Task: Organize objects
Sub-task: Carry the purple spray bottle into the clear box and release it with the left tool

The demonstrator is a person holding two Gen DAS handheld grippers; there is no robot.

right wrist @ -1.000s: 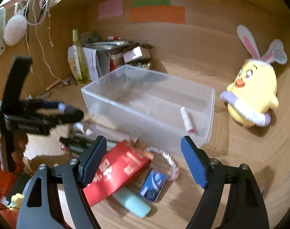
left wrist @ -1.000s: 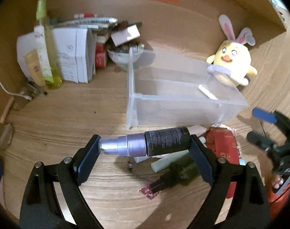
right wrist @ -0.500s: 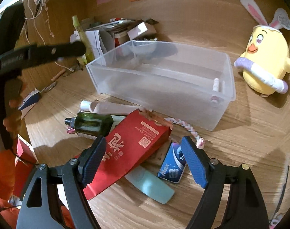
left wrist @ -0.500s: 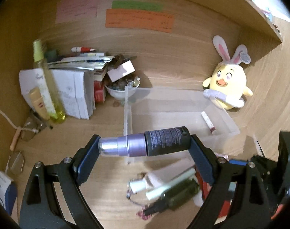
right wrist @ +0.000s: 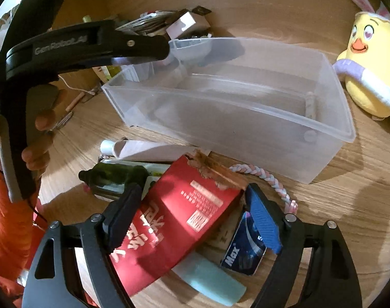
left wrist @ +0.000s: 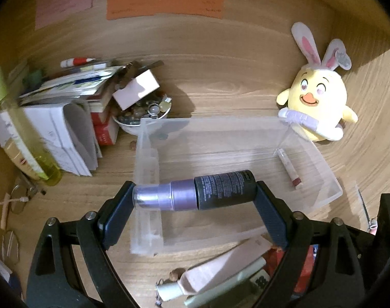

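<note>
1. Left gripper: jaws spread wide, clamped end to end on a spray bottle with a purple cap and a dark body. The bottle lies crosswise between the pads, cap end on the left pad, base on the right.
2. The bottle hangs over the near-left part of the clear plastic bin. A small tube lies inside the bin, at its right end.
3. Right gripper: jaws opening, pads pressing on nothing. They stand either side of the red packet on the wooden desk, low over it; contact cannot be told.
4. Beside the packet: blue wrapper, pale green bar, dark green bottle, braided cord.
</note>
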